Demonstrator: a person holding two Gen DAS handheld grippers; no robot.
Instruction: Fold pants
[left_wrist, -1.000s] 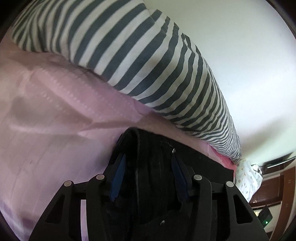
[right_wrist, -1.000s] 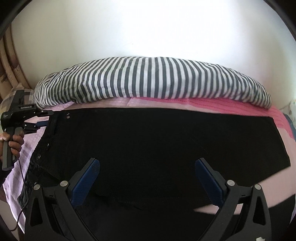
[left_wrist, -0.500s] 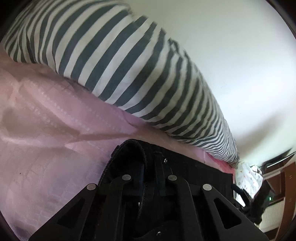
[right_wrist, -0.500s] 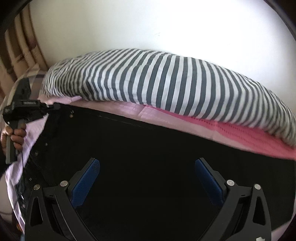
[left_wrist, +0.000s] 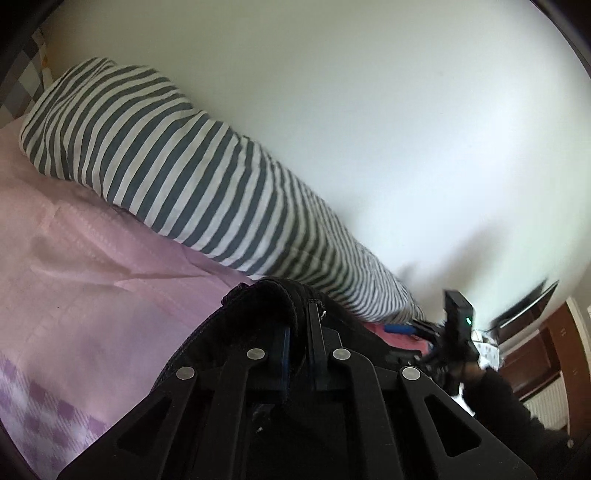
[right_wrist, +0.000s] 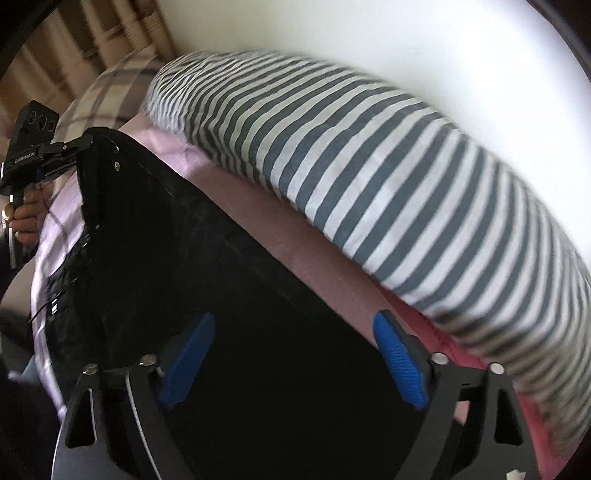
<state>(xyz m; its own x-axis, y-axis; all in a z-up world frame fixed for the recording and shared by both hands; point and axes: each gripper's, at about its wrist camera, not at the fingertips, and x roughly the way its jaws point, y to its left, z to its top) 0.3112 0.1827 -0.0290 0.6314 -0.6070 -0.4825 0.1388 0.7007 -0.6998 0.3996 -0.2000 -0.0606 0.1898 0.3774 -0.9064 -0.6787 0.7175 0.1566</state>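
Black pants (right_wrist: 207, 266) lie spread across a pink bedsheet (right_wrist: 295, 247). My left gripper (left_wrist: 297, 332) is shut on the pants' waistband corner (left_wrist: 258, 302) and holds it lifted off the sheet. In the right wrist view that gripper (right_wrist: 79, 147) shows at the far left, pinching the waistband. My right gripper (right_wrist: 295, 350) is open, its blue pads (right_wrist: 400, 365) spread wide just above the pants' leg end. It also shows small in the left wrist view (left_wrist: 413, 328), open.
A long grey-and-white striped pillow (right_wrist: 369, 177) lies along the white wall behind the pants. A checked pillow (right_wrist: 107, 96) sits at the head end. Wooden furniture (left_wrist: 535, 354) stands beyond the bed's far end.
My left gripper closed on the waistband and lifted it. My right gripper swung right along the pants toward the leg end, staying open.
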